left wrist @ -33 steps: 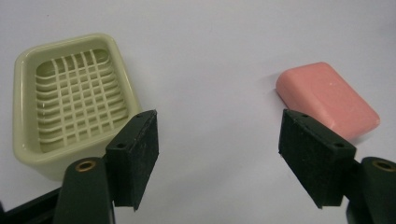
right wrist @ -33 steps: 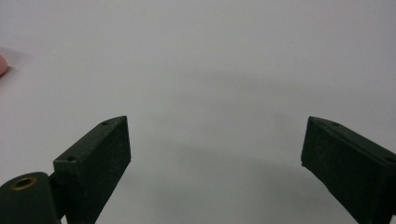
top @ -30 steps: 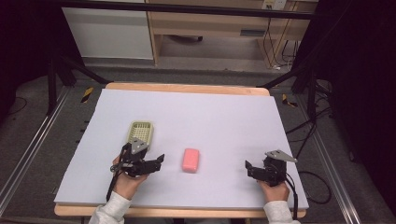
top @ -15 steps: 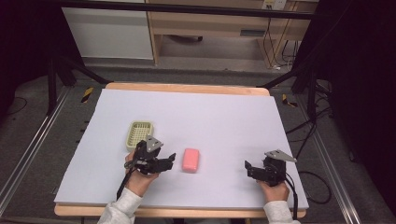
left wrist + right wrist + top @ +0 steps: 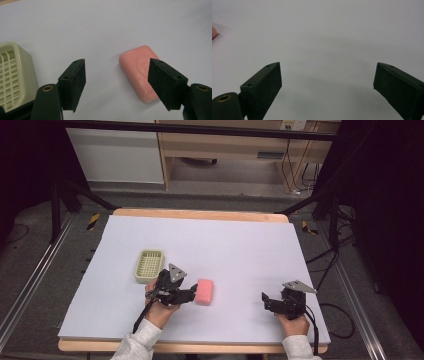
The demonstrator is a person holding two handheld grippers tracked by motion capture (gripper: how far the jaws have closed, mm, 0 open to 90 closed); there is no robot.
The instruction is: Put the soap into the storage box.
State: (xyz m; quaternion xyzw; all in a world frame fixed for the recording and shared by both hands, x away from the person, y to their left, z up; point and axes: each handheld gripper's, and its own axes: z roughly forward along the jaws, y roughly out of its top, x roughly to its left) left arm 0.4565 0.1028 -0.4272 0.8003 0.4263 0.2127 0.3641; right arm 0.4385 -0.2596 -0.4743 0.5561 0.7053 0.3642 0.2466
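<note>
Step in hand: approach to grasp. Left tool [image 5: 190, 293] sits low on the desk [image 5: 240, 245], released, jaws spread wide, nothing between them yet. Pink soap bar [image 5: 204, 291] lies flat on the desk just beside the tool tips, roughly mid-desk, front half.

Left gripper view: the soap bar [image 5: 140, 72] is off-centre in the jaw gap. One jaw overlaps the bar's far end in that picture, the other stands well clear over bare desk. Can't tell if the overlapping jaw touches the bar or hovers above it.

Cream soap dish [image 5: 149, 265], slatted bottom, empty, sits just behind the left hand [image 5: 159, 307], near the soap but apart from it. Likely the drop target, judging by the pairing.

Right tool [image 5: 267, 301] is parked well apart on the right side of the desk, also released, jaws wide over blank surface [image 5: 324, 50]. Idle, as far as I can judge.

Next move needs:
- shift left tool sideways toward the bar so the bar centres between the jaws
- line the jaws up across the bar's narrow width
- drop to desk level, then close
- the bar looks smooth and may slip, so grip low and square
</note>
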